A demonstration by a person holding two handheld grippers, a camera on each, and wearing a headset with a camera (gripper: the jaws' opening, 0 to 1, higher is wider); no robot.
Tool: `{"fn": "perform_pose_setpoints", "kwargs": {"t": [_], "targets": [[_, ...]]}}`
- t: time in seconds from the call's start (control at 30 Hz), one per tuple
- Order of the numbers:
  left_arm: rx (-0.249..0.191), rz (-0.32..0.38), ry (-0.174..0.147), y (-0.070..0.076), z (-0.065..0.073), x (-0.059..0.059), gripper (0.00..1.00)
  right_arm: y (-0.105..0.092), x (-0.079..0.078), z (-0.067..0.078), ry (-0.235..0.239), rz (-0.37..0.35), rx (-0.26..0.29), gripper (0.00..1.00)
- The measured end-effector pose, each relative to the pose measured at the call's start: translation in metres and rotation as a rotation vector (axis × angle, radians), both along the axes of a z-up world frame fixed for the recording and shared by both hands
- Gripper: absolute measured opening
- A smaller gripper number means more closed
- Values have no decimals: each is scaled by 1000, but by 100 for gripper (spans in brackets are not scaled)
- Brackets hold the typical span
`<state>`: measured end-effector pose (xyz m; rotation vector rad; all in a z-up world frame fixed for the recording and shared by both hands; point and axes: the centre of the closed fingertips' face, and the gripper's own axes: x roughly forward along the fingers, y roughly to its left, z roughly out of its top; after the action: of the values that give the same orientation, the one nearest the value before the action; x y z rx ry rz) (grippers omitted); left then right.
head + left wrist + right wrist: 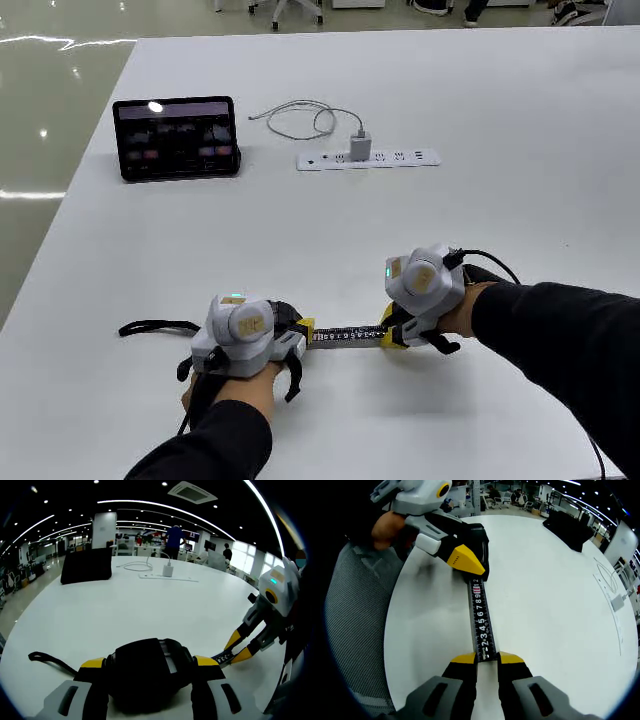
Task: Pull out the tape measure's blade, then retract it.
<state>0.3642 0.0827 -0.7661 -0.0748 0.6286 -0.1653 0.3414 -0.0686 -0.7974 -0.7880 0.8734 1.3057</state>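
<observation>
Stretching from left-clamped case (147,672), the blade (483,625) ends between right jaws.

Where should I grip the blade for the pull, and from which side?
Its free end, coming end-on from the side away from the case. The blade lies flat, numbers up, and narrow, so the right tongs pinching across its width there looks right.

A dark tablet (177,137) is standing propped at the upper left of the head view on a white table (520,130). To its right a power strip (368,159) is lying flat, carrying a white charger (359,146) whose cable (296,118) is looping above it.
</observation>
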Motion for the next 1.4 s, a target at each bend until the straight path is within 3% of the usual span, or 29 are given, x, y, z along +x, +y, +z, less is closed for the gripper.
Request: {"fn": "perform_pose_setpoints", "kwargs": {"t": [1.4], "targets": [[-10, 1, 9, 0, 1, 0, 63, 26, -1, 2, -12, 27, 64, 11]]}}
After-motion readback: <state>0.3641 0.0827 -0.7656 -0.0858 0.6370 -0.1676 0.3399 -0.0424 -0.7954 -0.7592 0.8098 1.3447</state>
